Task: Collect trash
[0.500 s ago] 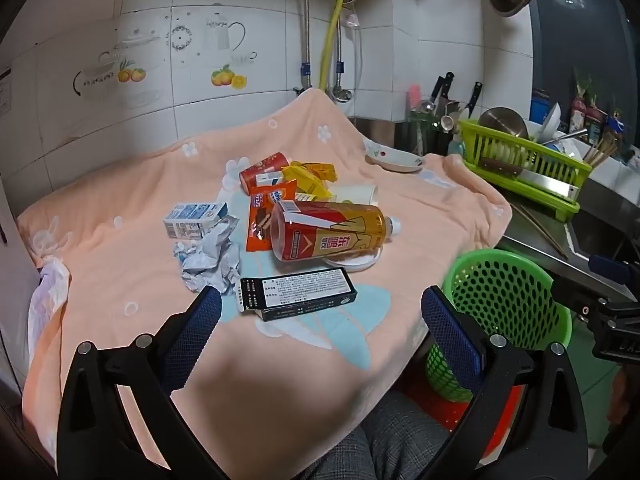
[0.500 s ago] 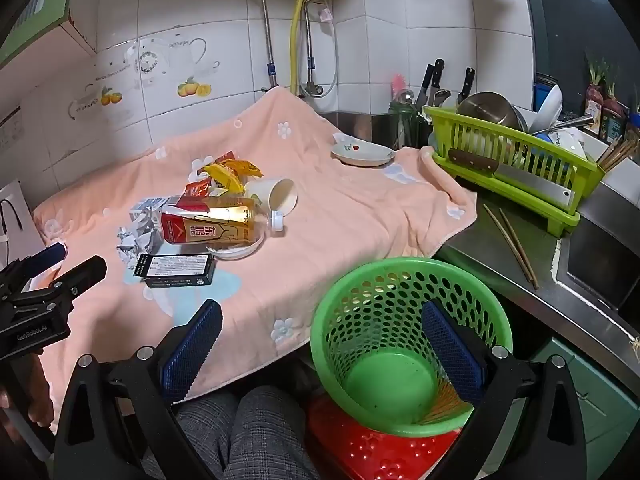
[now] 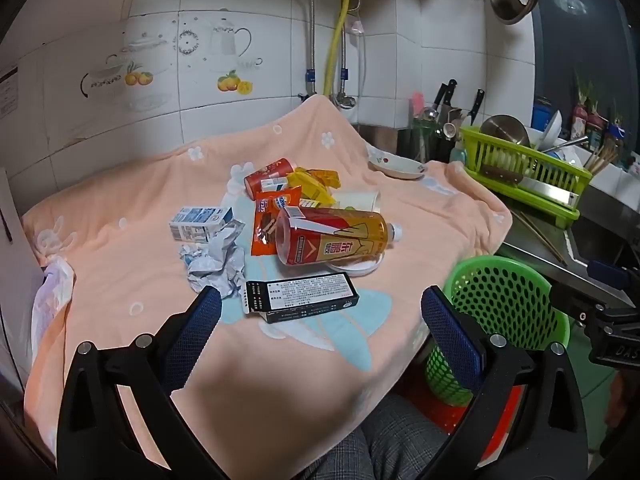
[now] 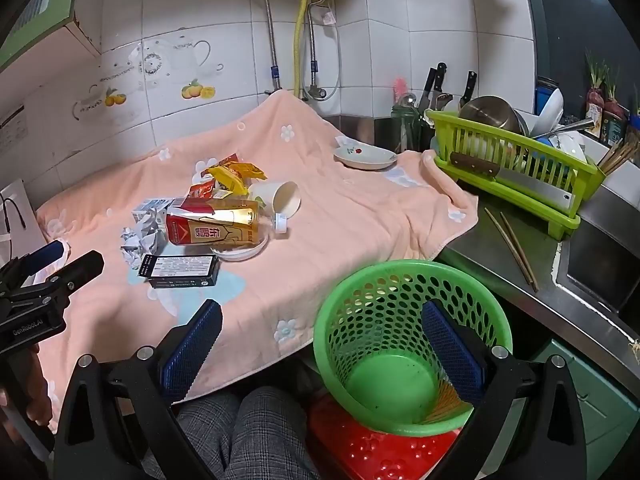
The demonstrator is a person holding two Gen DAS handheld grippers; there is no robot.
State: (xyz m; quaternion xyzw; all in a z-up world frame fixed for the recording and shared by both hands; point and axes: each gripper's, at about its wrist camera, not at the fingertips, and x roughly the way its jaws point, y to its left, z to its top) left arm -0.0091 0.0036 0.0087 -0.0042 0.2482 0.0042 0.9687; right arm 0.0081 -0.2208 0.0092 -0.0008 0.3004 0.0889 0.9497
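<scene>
Two grippers hang over the near edge of a counter draped in a peach fleece blanket with white flowers (image 3: 132, 248), which carries all the trash. Next in size, a round green perforated plastic basket (image 4: 412, 320) stands on a red plastic stool (image 4: 360, 452) just off the blanket's near right corner, holding only a few yellow sticks at its bottom. A lime-green plastic dish rack (image 4: 516, 172) filled with bowls and a cleaver sits beyond the blanket's right edge.

The left gripper (image 3: 320, 332) has its blue-padded jaws spread wide with nothing between them, aimed at the heap in the blanket's middle. The right gripper (image 4: 320, 340) is likewise spread and empty, its right finger in front of the basket's opening.

In the heap, a clear plastic tea bottle with a red and gold label (image 3: 332, 236) lies on its side, cap toward the right edge, resting partly on a white round lid (image 3: 356, 270). Just nearer the front edge lies a flat black carton with a white printed label (image 3: 300, 298). To its left sits a crumpled ball of white paper (image 3: 214, 260), touching a small blue-and-white milk carton (image 3: 200, 224). Behind the bottle are an orange snack wrapper (image 3: 272, 216), a red can (image 3: 268, 174), yellow wrappers (image 3: 312, 184) and a tipped white paper cup (image 4: 280, 196). A small white saucer (image 4: 364, 156) rests near the far right corner.
</scene>
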